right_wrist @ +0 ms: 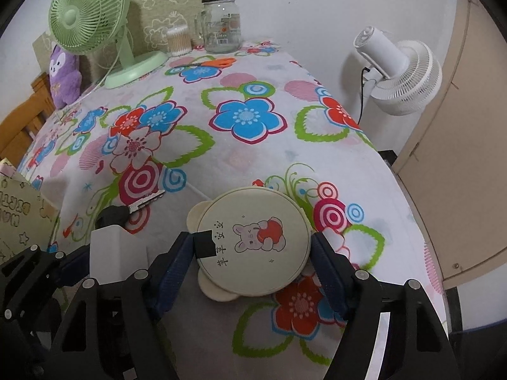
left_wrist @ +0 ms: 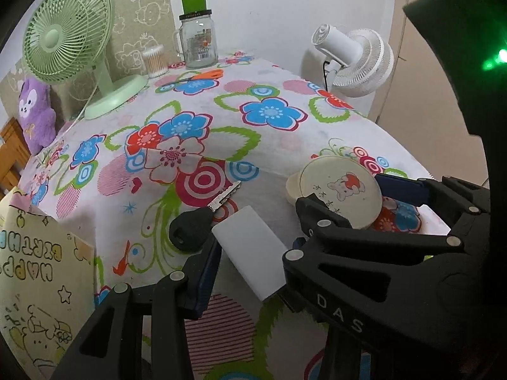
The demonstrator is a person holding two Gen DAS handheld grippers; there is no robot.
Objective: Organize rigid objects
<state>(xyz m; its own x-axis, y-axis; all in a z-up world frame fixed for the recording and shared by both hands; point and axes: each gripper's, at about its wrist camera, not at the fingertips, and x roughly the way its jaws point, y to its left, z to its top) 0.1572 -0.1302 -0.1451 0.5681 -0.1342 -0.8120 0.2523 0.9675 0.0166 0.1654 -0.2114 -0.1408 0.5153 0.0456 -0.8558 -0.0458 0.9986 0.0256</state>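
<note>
Left gripper (left_wrist: 250,258): clenched on a white rectangular block (left_wrist: 250,253), held up between its blue pads, clear of the cloth. Just ahead of its left finger lies a key with a black head (left_wrist: 189,231), blade pointing away, flat on the flowered tablecloth (left_wrist: 269,145).

Right gripper (right_wrist: 253,250): its fingers straddle a round cream tin (right_wrist: 253,240) printed with a rabbit and a red apple. The left pad appears to touch the tin's rim; on the right side contact cannot be confirmed, as the view is too distorted there. The tin rests on the cloth, with a second cream piece partly showing under it. The block in the left gripper stands just to the left of the right gripper.

Further out, at the far end of the table: a green fan (right_wrist: 92,9), a glass jar (right_wrist: 221,25), a tub of cotton swabs (right_wrist: 179,41) and orange scissors (right_wrist: 218,62). A white fan (right_wrist: 399,72) stands off the table's right edge.
</note>
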